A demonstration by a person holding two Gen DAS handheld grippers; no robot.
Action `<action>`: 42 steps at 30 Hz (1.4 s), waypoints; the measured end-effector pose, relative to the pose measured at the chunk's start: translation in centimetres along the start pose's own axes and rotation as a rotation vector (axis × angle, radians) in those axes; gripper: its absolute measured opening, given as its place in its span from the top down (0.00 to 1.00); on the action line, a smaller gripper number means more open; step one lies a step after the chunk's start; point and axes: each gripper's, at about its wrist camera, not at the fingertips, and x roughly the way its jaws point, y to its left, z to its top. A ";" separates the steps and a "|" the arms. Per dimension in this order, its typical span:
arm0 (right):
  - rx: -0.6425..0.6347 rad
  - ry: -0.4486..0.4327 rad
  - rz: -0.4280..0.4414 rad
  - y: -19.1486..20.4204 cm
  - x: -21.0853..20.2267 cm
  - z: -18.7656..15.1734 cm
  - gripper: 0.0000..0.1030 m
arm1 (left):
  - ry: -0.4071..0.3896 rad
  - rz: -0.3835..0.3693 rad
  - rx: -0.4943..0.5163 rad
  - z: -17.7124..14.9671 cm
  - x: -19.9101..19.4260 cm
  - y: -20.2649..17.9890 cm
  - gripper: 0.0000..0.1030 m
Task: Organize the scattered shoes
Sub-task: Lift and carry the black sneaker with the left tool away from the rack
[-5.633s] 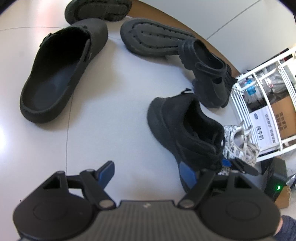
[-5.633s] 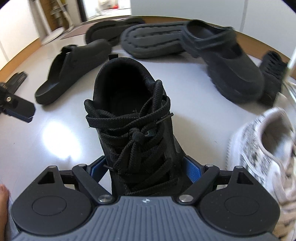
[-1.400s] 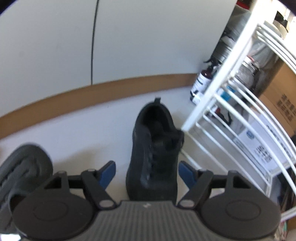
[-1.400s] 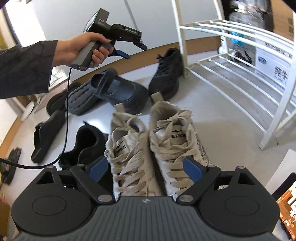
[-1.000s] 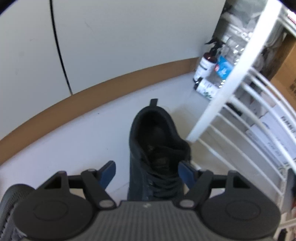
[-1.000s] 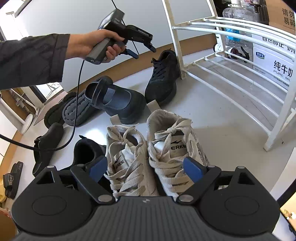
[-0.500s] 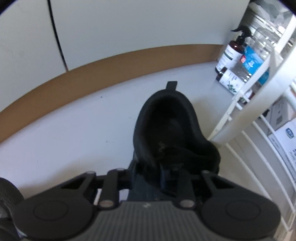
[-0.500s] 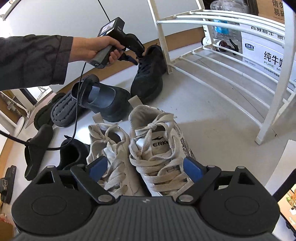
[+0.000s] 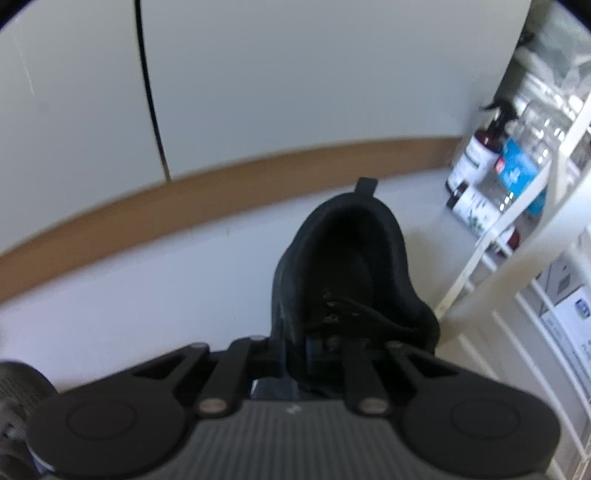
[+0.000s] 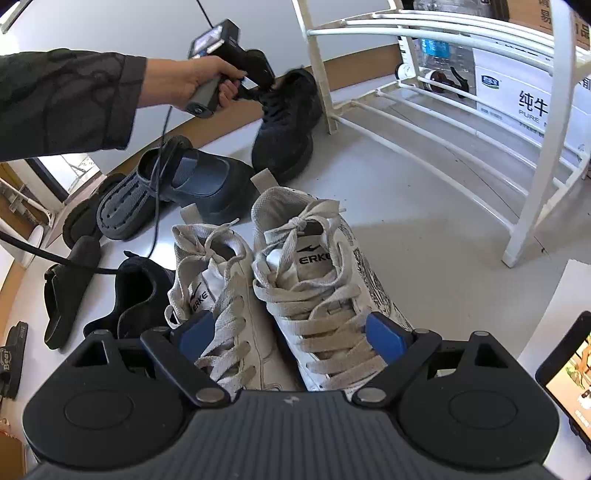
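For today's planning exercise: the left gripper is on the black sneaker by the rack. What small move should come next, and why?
Probably lift it. The left gripper looks shut on the black sneaker, whose sole still rests on the floor beside the white rack. It must clear the floor before going anywhere.

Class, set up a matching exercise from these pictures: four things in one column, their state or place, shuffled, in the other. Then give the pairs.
Things
1. black sneaker
2. pair of white sneakers
3. white shoe rack
4. phone

States or places
A. holds no shoes
B. lit screen, far right
C. gripped by the left claw
D. between the open right claw's fingers

Pairs: 1-C, 2-D, 3-A, 4-B
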 end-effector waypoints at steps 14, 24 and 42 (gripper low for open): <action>-0.034 -0.067 0.074 3.3 0.1 1.8 0.10 | -0.083 -0.063 0.082 3.2 -14.9 5.6 0.93; -0.044 -0.170 0.119 6.5 -2.0 3.8 0.10 | -0.012 -0.085 0.092 -6.5 -26.3 14.9 0.93; -0.164 -0.072 0.186 15.2 1.0 1.6 0.10 | 0.111 -0.044 0.192 -22.6 -31.2 24.2 0.93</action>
